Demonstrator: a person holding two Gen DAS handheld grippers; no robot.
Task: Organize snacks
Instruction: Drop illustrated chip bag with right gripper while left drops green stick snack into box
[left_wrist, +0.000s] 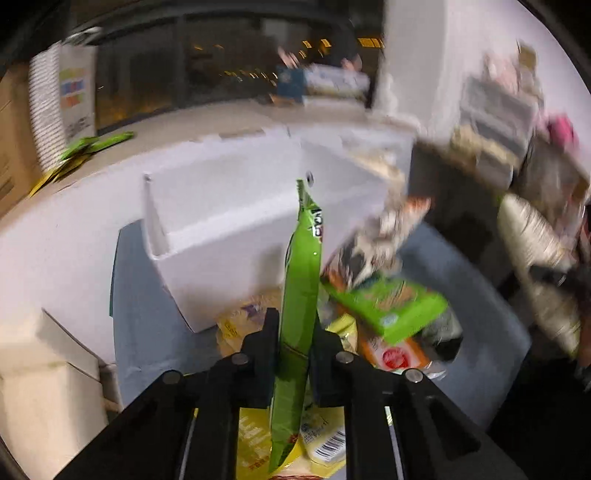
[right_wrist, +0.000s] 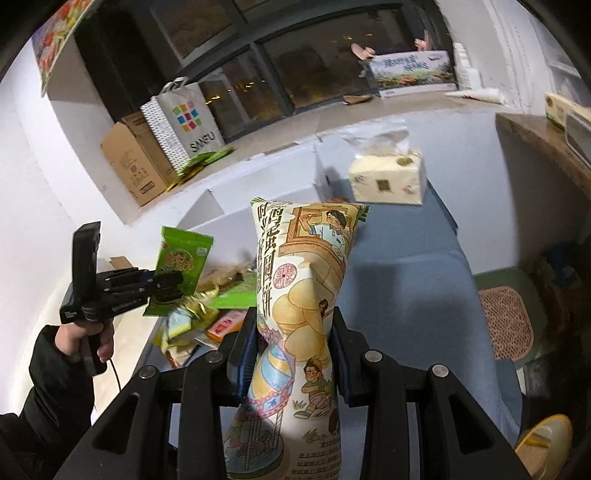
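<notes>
Already both tools are clamped: the left tool (left_wrist: 295, 354) on a flat green snack packet (left_wrist: 299, 295) edge-on below the open white box (left_wrist: 221, 229) at frame centre, the right tool (right_wrist: 293, 354) on a tall cream illustrated biscuit bag (right_wrist: 303, 295) standing upright.

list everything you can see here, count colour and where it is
green snack packet: 1, green, clamped in the left hand-held gripper, held above the pile
illustrated snack bag: 1, cream with cartoon print, clamped upright in the right hand-held gripper
snack pile: count unclear, green, yellow and orange packets, on the blue surface below the grippers
tissue pack: 1, cream, at the far end of the blue surface
paper bag: 1, white with coloured squares, by the window
cardboard box: 1, brown, left of the paper bag
white open box: 1, white, behind the pile
left hand-held gripper: 1, black, shut
right hand-held gripper: 1, black with blue pads, shut
</notes>
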